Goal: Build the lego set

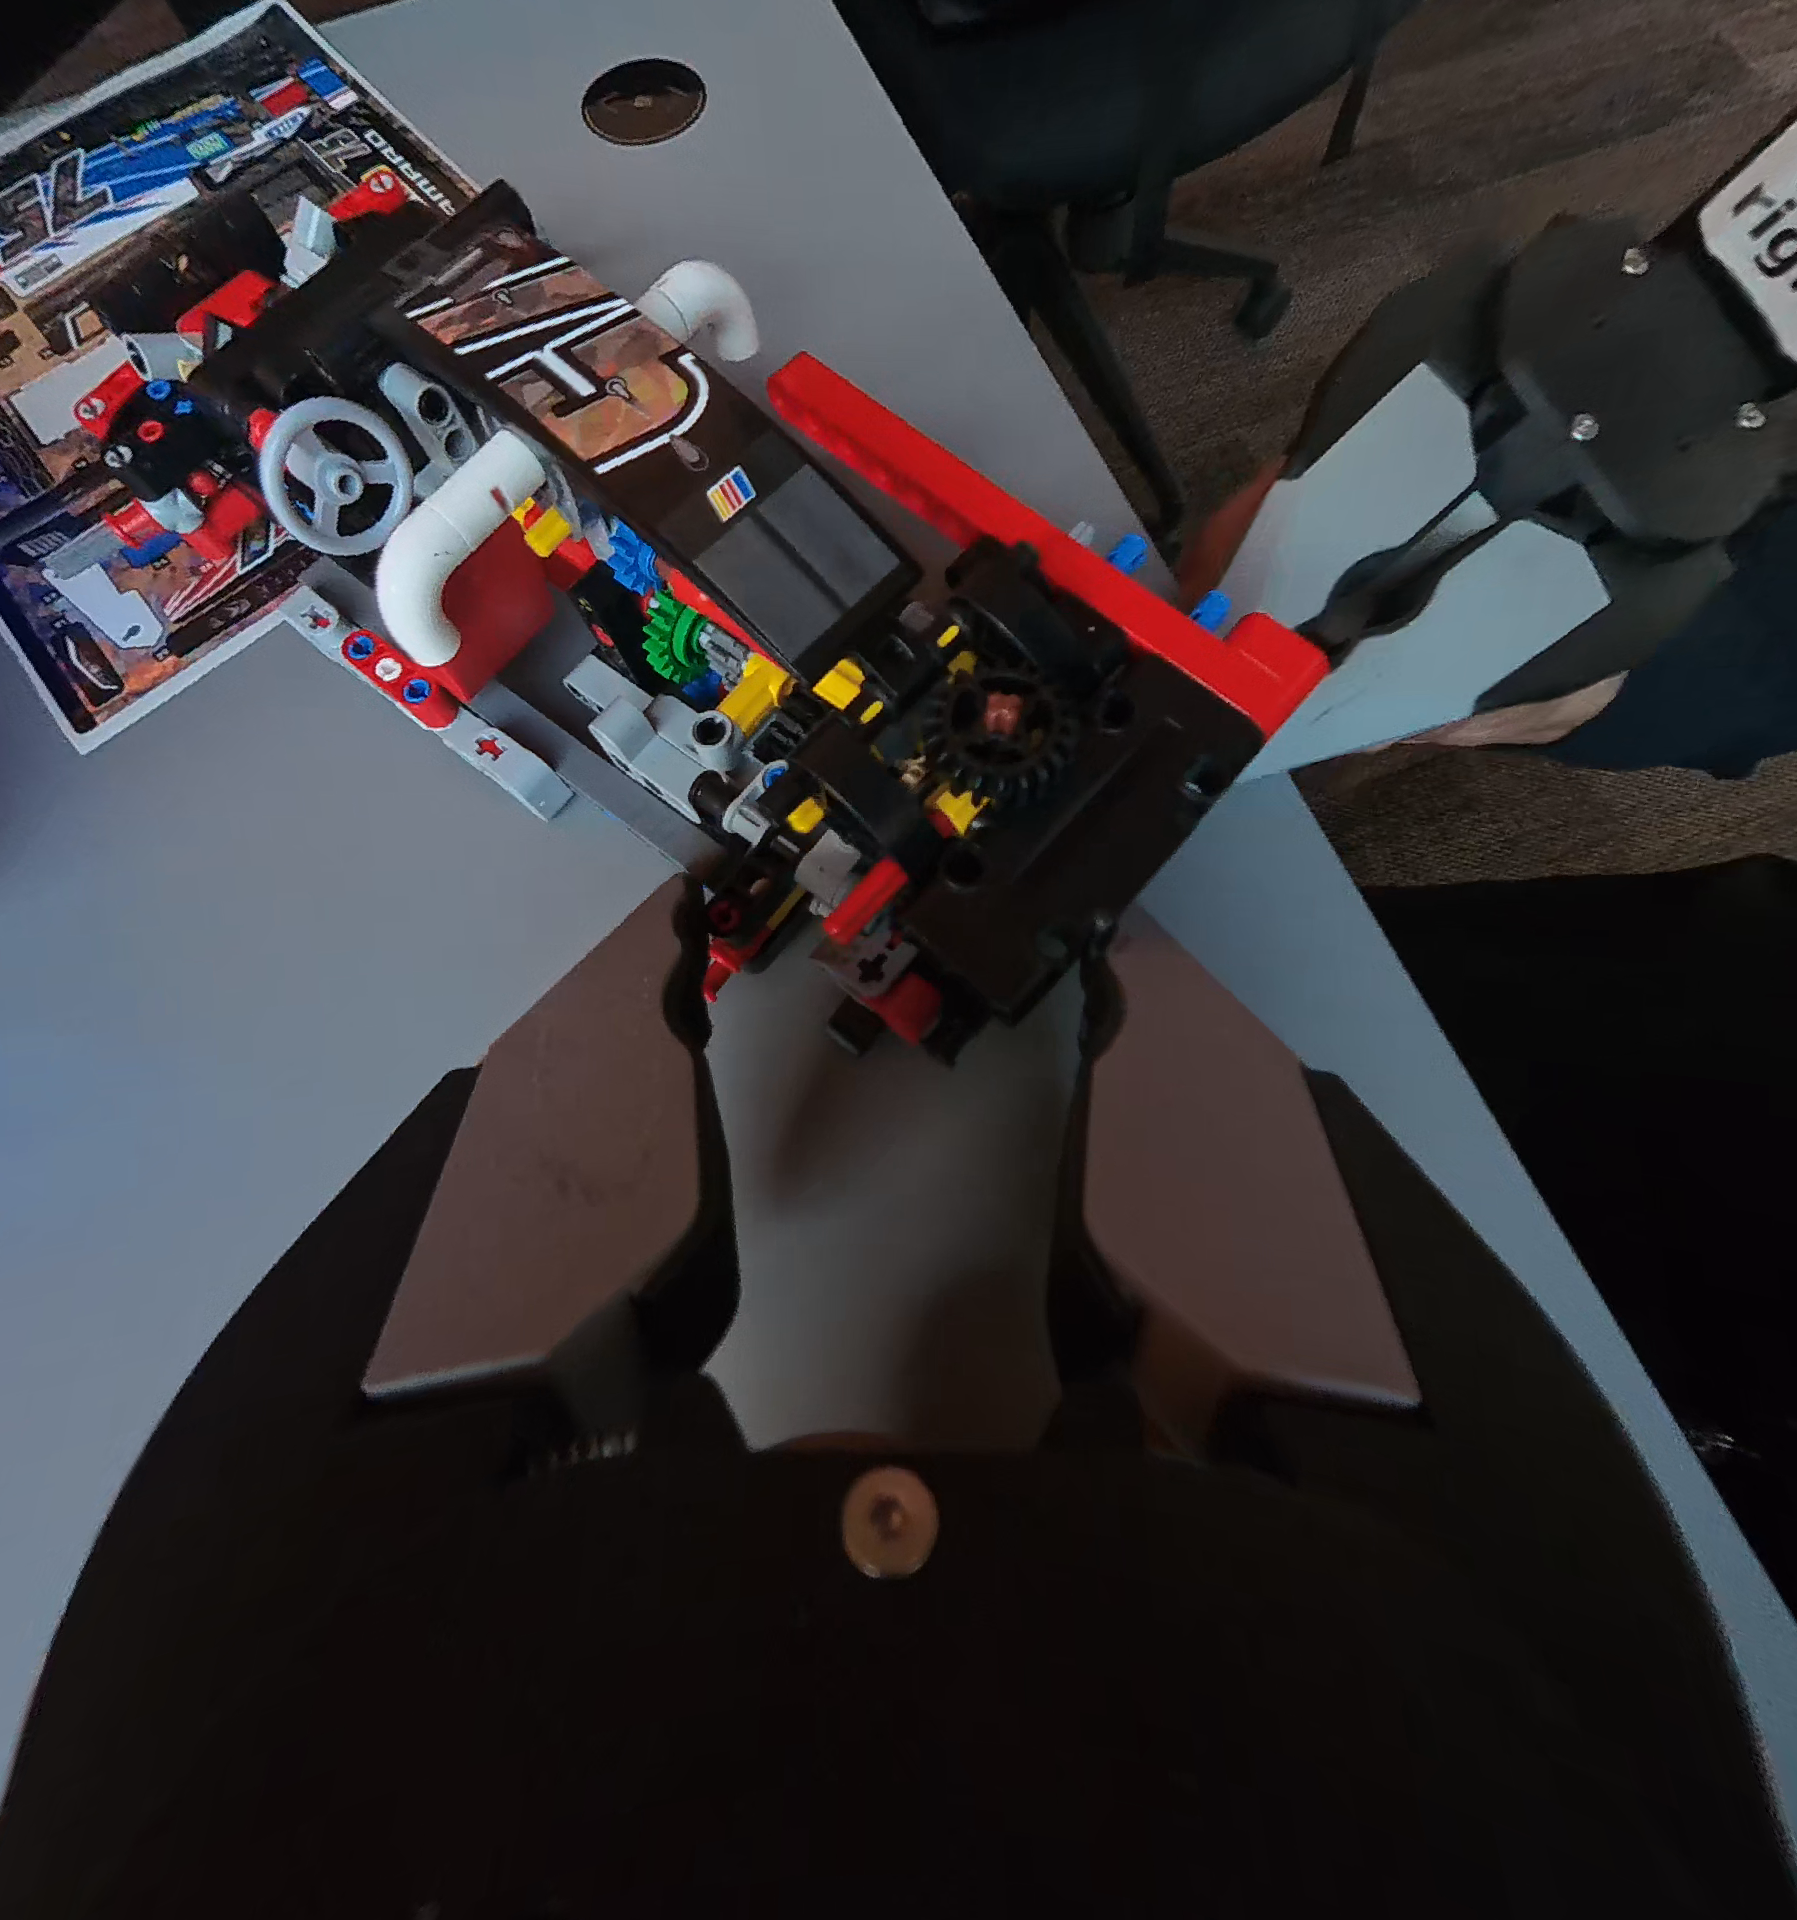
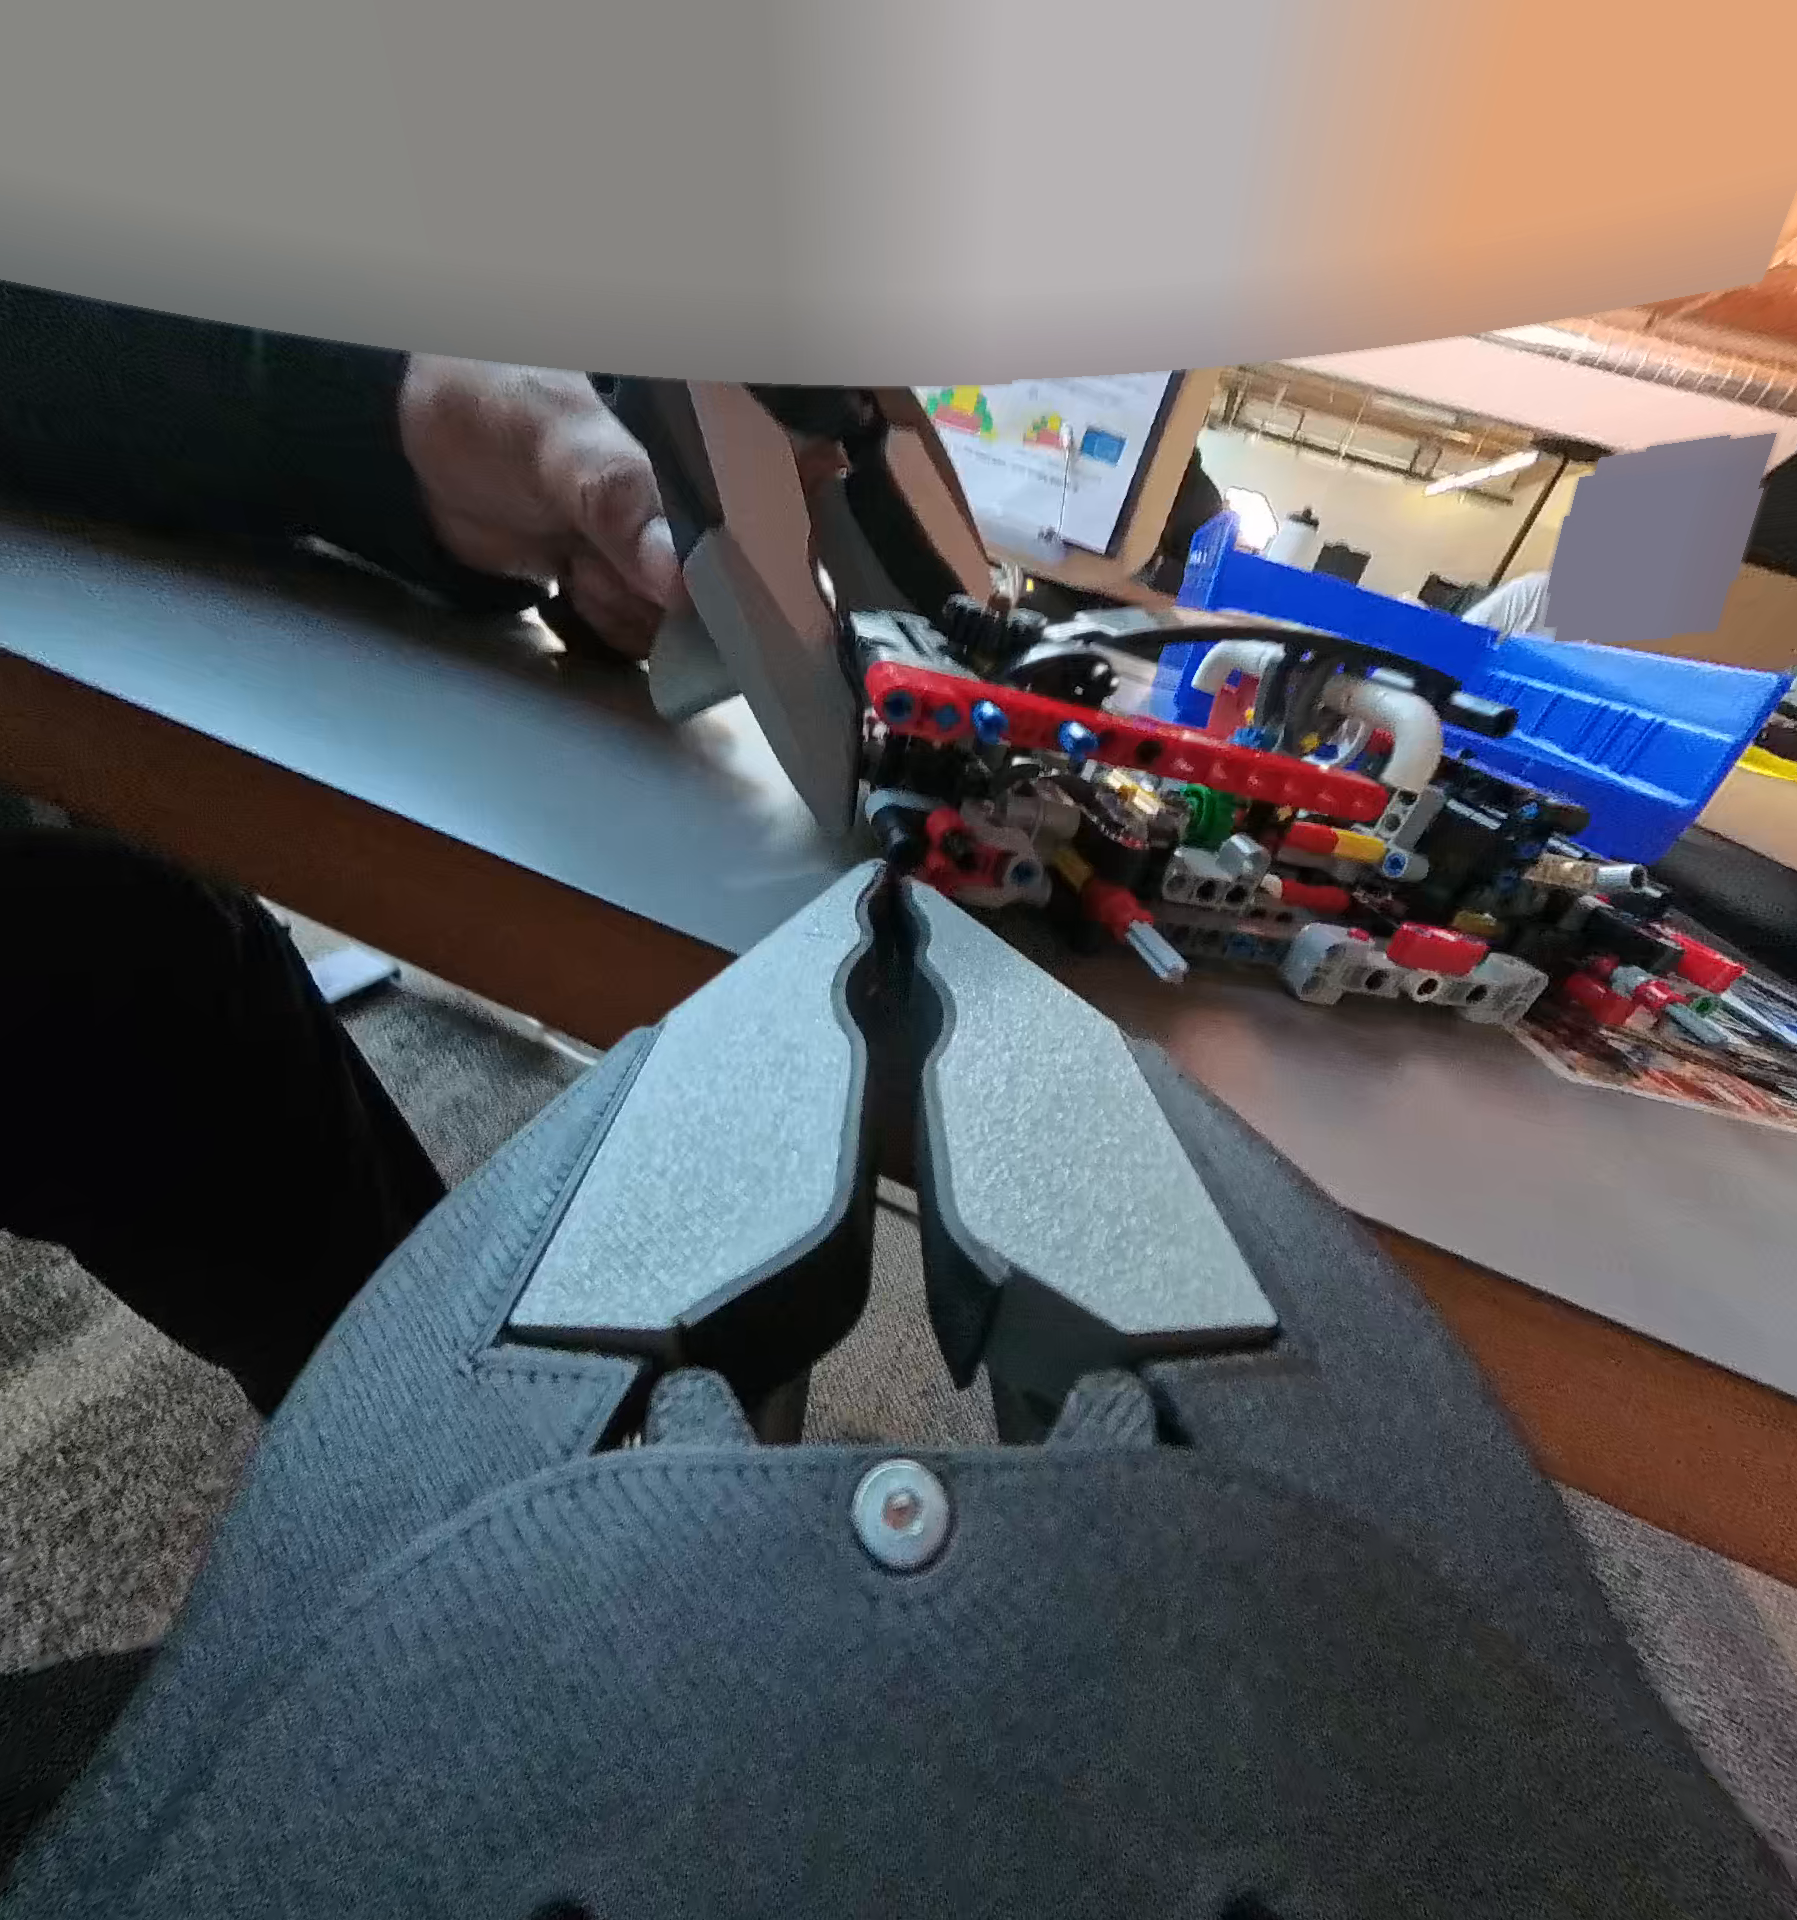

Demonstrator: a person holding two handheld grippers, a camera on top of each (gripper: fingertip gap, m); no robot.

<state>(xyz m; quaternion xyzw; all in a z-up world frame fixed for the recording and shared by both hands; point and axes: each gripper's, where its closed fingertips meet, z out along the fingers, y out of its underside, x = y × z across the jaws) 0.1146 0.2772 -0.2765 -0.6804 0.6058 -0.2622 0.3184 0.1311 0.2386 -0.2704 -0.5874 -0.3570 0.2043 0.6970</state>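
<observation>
A toy car chassis [image 1: 873, 675] of red, black, grey and yellow bricks lies on the grey table [image 1: 250, 987]. My left gripper [image 1: 894, 925] has its jaws wide around the chassis's near end, a black frame with a gear, and both fingertips rest against its sides. In the right wrist view, one left finger [image 2: 790, 665] stands at that end of the chassis [image 2: 1133, 810]. My right gripper [image 2: 889, 883] is shut with nothing between its pads, its tips right by a black pin and red joint at the chassis's corner. In the left wrist view, the right gripper [image 1: 1393, 582] sits beside the red beam's end.
A printed booklet [image 1: 94, 312] lies under the far end of the chassis. A blue bin [image 2: 1600, 707] stands behind it. The table has a round hole [image 1: 642, 101], and its edge runs close on the right. A hand [image 2: 541, 499] holds the left gripper. A chair base [image 1: 1133, 156] stands on the carpet.
</observation>
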